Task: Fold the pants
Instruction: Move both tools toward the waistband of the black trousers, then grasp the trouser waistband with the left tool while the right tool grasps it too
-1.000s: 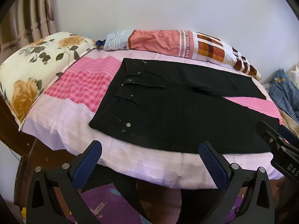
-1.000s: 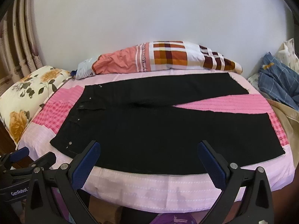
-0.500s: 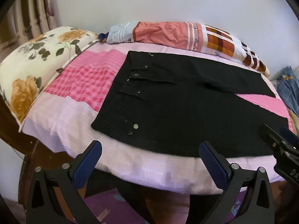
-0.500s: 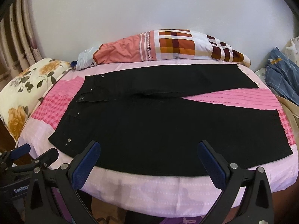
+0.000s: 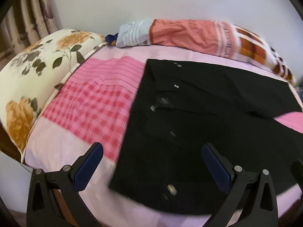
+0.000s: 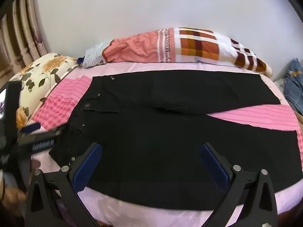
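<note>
Left gripper (image 5: pixel 151 167): jaws spread wide, nothing between the blue pads (image 5: pixel 89 167); it hangs over the near waist corner of the pants (image 5: pixel 198 124). Right gripper (image 6: pixel 150 167): also wide open and empty, over the near edge of the bed (image 6: pixel 117 210) at mid-leg.

Pants: black, spread flat across the pink sheet (image 5: pixel 90 111), waistband toward the left end of the bed, legs running to the right end with a pink wedge of sheet showing between them. Metal rivets and a button (image 6: pixel 87 105) visible along the waist.

Writing: bolster (image 6: pixel 170 46) along the far edge carries a vertical line of text; "Mama" is legible in the right view, the rest is not. White lettering on the left gripper body in the right view is smeared by motion, unreadable.

Hard to see: left view is motion-blurred, rivets streaked. Right leg end is cut off at the frame edge in the left view. Floral pillow (image 5: pixel 32 87) at the left end partly out of frame. Blue garment (image 6: pixel 293 79) past the right end only partly visible.

Versus 0.5 s ago: left gripper has moved in closer over the waist corner; right gripper is also nearer, less so. Pants unmoved.
</note>
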`<state>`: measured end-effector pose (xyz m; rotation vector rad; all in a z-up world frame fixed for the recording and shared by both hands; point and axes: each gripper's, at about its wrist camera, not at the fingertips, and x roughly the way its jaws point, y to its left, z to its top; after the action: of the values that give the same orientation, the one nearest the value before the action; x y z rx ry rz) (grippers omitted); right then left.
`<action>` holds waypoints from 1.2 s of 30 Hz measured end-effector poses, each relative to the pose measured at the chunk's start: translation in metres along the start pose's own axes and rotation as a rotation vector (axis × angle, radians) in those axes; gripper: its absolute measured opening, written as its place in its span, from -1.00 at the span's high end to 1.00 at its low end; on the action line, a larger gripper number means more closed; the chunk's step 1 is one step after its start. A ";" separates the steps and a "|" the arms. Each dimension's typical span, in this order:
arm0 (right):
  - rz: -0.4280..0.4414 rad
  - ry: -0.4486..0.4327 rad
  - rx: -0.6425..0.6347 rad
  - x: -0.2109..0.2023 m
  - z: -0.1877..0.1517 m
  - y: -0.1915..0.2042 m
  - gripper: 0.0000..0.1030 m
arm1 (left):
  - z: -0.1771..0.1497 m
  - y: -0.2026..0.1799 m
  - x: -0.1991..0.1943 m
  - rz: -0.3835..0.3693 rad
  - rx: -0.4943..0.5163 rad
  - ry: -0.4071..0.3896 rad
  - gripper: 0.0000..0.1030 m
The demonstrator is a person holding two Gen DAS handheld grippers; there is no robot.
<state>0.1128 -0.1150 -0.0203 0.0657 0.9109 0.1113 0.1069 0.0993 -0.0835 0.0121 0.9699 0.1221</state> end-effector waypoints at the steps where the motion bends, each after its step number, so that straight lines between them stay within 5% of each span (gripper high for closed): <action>1: 0.004 0.008 -0.008 0.007 0.003 0.002 -1.00 | 0.007 0.004 0.010 0.002 0.014 0.008 -1.00; 4: 0.007 0.023 -0.023 0.020 0.009 0.005 -1.00 | 0.036 0.021 0.045 -0.005 0.029 0.024 -1.00; 7: 0.008 0.049 -0.024 0.037 0.014 0.005 -1.00 | 0.065 0.031 0.075 -0.096 0.072 0.039 -1.00; 17: -0.003 0.042 -0.032 0.068 0.046 0.004 -1.00 | 0.149 0.026 0.152 -0.059 0.266 -0.011 -0.94; 28: 0.018 0.041 -0.056 0.095 0.064 0.021 -1.00 | 0.179 0.015 0.200 -0.162 0.296 0.042 -0.74; 36: 0.026 0.061 -0.050 0.104 0.063 0.025 -1.00 | 0.185 0.013 0.207 -0.152 0.299 0.028 -0.71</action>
<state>0.2238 -0.0782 -0.0605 0.0278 0.9678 0.1615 0.3731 0.1431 -0.1481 0.2115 1.0059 -0.1635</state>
